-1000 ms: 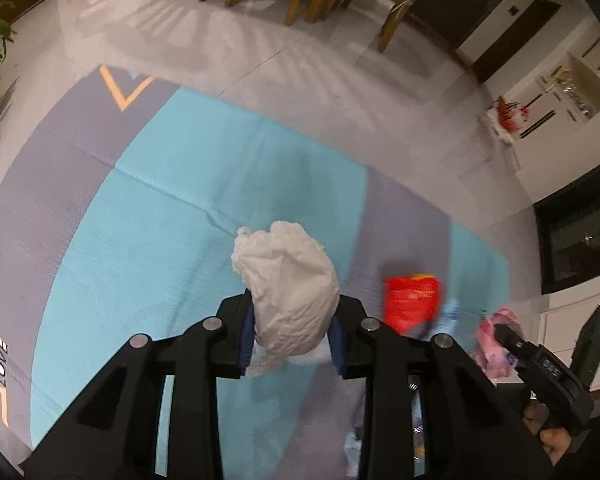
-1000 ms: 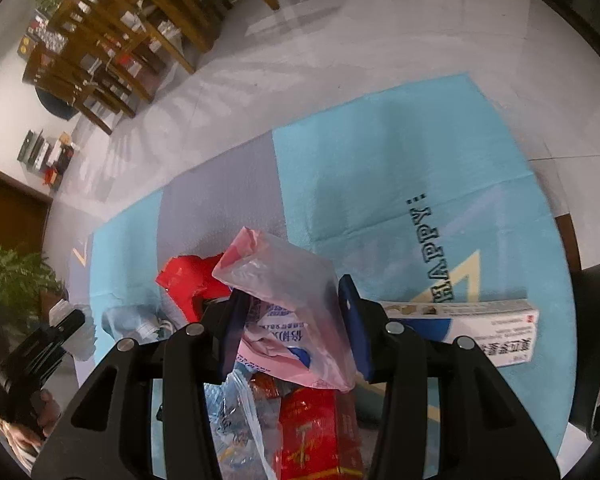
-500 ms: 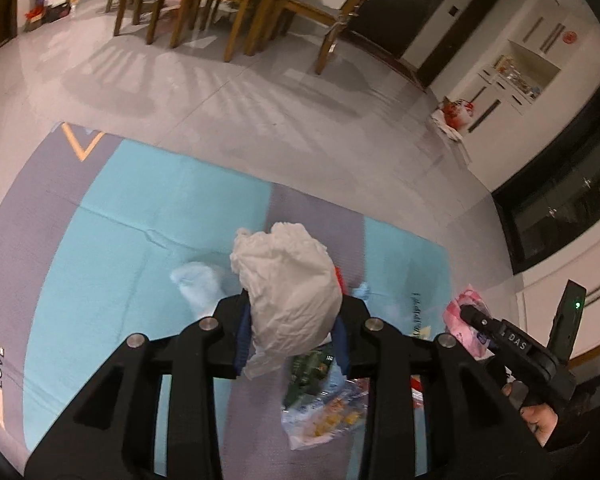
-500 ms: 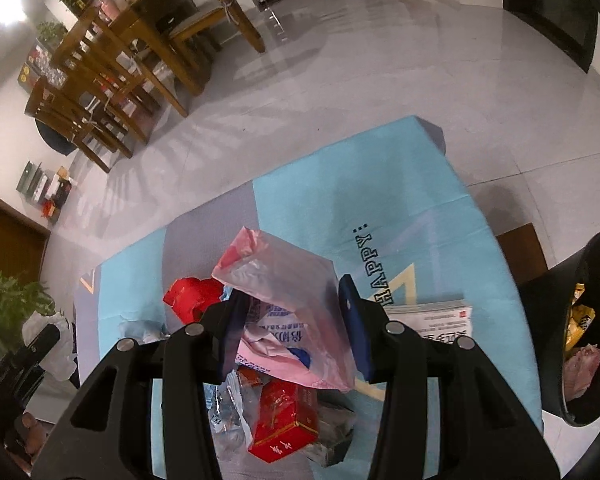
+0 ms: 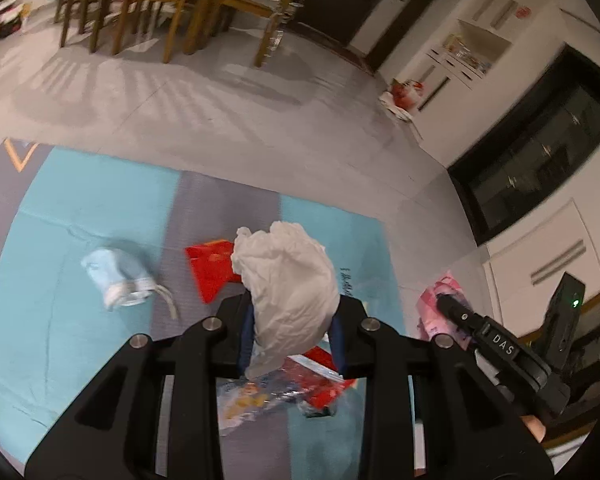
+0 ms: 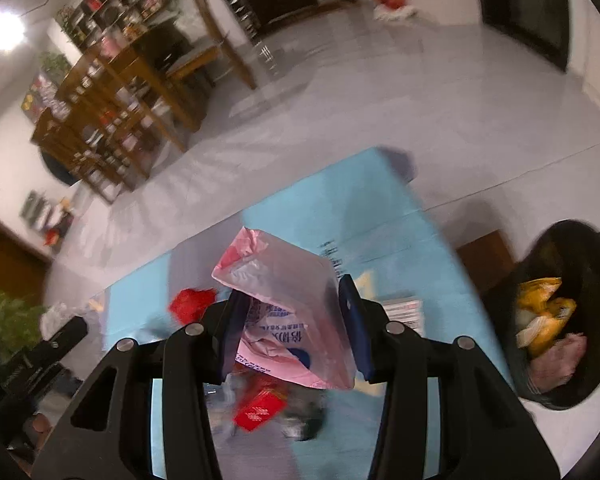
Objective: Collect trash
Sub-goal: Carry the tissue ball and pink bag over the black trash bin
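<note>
The left gripper clamps a crumpled white plastic wad, its long axis running forward past the fingertips. The right gripper pinches a pink printed plastic bag, pointing forward-left, with the black round trash bin to its right.

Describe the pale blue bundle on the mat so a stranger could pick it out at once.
Start from the turquoise and grey mat spread on the tiled floor. In the left wrist view, look left of the crumpled white wad held in the left gripper, past the flat red packet. The pale blue bundle lies alone there, soft and rumpled, with a white cord trailing from it, unlike the glossy wrappers nearby.
</note>
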`<control>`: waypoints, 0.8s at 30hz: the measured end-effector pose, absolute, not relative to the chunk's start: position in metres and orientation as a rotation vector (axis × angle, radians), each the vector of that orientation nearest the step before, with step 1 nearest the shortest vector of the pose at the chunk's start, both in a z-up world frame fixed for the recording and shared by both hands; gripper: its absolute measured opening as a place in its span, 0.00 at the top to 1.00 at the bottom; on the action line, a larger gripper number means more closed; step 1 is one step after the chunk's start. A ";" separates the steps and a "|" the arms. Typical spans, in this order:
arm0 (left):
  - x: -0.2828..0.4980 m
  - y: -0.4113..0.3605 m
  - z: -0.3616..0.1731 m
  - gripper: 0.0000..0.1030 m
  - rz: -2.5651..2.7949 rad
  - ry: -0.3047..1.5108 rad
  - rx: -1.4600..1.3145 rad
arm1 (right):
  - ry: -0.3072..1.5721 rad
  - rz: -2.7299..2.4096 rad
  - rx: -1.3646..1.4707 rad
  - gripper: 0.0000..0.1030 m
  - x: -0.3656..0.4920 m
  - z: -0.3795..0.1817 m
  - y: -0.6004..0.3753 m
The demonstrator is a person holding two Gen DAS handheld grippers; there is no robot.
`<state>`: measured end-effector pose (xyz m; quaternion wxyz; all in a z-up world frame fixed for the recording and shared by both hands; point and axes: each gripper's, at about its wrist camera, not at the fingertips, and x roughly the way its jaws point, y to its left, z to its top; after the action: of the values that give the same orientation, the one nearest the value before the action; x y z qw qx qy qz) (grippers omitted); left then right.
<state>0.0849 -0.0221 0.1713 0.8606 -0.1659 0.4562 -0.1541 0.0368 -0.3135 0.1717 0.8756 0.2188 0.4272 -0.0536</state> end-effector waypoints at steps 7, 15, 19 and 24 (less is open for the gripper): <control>0.075 -0.062 0.174 0.70 -0.388 0.947 -0.290 | 0.773 -0.254 0.449 0.55 0.002 0.198 -0.359; 0.060 -0.121 0.188 0.70 -0.495 0.908 -0.262 | 0.652 -0.377 0.437 0.55 -0.027 0.217 -0.392; 0.047 -0.161 0.190 0.70 -0.562 0.900 -0.201 | 0.606 -0.464 0.398 0.55 -0.041 0.225 -0.406; 0.038 -0.211 0.186 0.70 -0.624 0.911 -0.132 | 0.562 -0.527 0.446 0.55 -0.063 0.230 -0.435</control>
<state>0.0381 -0.2106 0.1857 0.8493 -0.0626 0.4326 -0.2962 -0.0634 -0.4352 0.2301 0.9026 0.2157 0.2718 -0.2548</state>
